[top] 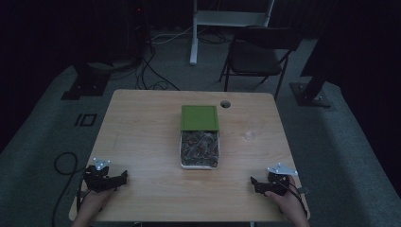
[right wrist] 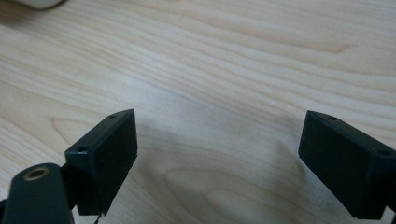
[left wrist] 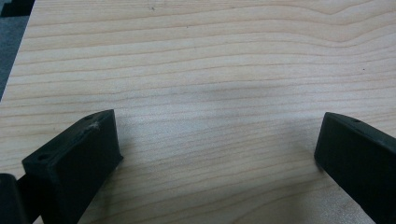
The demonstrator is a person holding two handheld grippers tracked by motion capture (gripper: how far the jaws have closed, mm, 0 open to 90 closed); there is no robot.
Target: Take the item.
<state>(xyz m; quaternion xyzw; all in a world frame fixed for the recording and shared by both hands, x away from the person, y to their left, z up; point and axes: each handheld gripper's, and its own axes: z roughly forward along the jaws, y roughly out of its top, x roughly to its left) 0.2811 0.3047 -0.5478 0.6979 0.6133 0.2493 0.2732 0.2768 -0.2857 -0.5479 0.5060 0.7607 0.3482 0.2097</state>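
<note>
Both grippers parked at near corners, left gripper [top: 124,176] and right gripper [top: 252,181] jaws wide, empty. Guessing ready pose. Open box [top: 199,163] centered, equal reach; green lid [top: 199,117] slid back.

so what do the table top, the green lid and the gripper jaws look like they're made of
Table top: pale wood or wood-look laminate, with grain lines running across it; smooth, slightly sheeny.
Green lid: flat, matte green, likely plastic or painted metal; too dim to tell.
Left gripper and right gripper jaws: matte black, blocky with small holes, probably plastic.

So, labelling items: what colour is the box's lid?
Green; the lid shows best in the high view.
</note>
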